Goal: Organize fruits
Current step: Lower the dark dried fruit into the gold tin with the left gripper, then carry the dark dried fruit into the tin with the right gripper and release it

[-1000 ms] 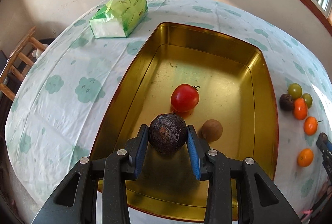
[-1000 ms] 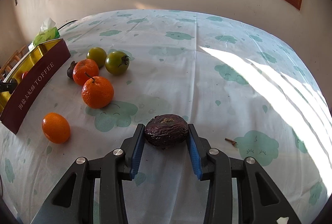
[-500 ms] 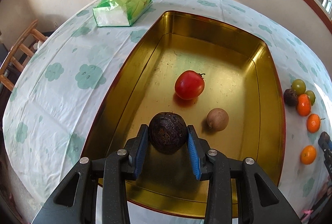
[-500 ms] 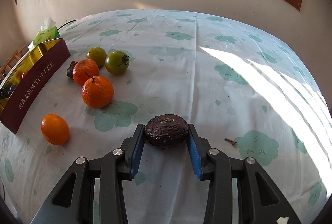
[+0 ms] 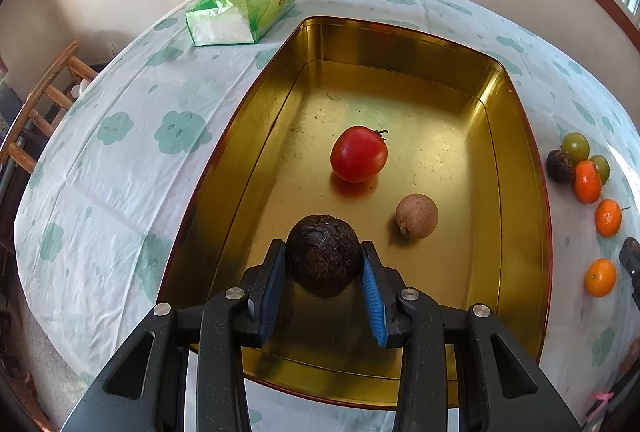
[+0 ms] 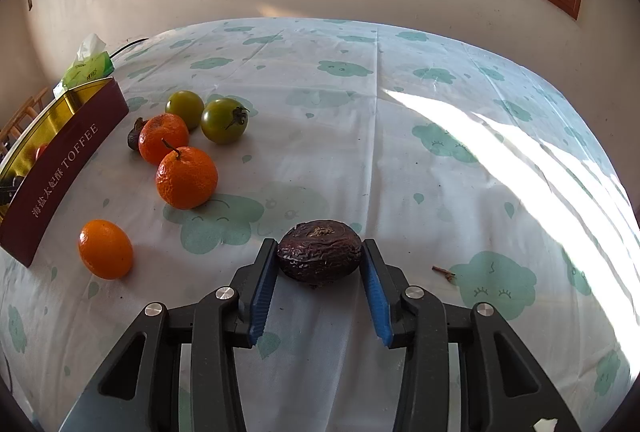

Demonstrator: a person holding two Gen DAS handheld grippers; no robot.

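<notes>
My left gripper (image 5: 323,264) is shut on a dark wrinkled passion fruit (image 5: 322,254) and holds it over the near part of the gold tin tray (image 5: 520,192). A red tomato (image 5: 359,153) and a brown round fruit (image 5: 417,216) lie in the tray. My right gripper (image 6: 319,264) is shut on another dark wrinkled passion fruit (image 6: 319,251) low over the tablecloth. To its left lie three oranges (image 6: 186,177), two green tomatoes (image 6: 224,120) and a small dark fruit (image 6: 134,139), beside the tray's maroon wall (image 6: 60,168).
A green tissue pack (image 5: 240,12) lies beyond the tray's far left corner. A wooden chair (image 5: 36,112) stands off the table's left edge. A small twig (image 6: 443,273) lies on the cloth to the right of my right gripper. Sunlight falls across the right side.
My left gripper has moved back and lower over the tray with its passion fruit, so the tomato and brown fruit appear farther away. The right gripper has stayed still.
</notes>
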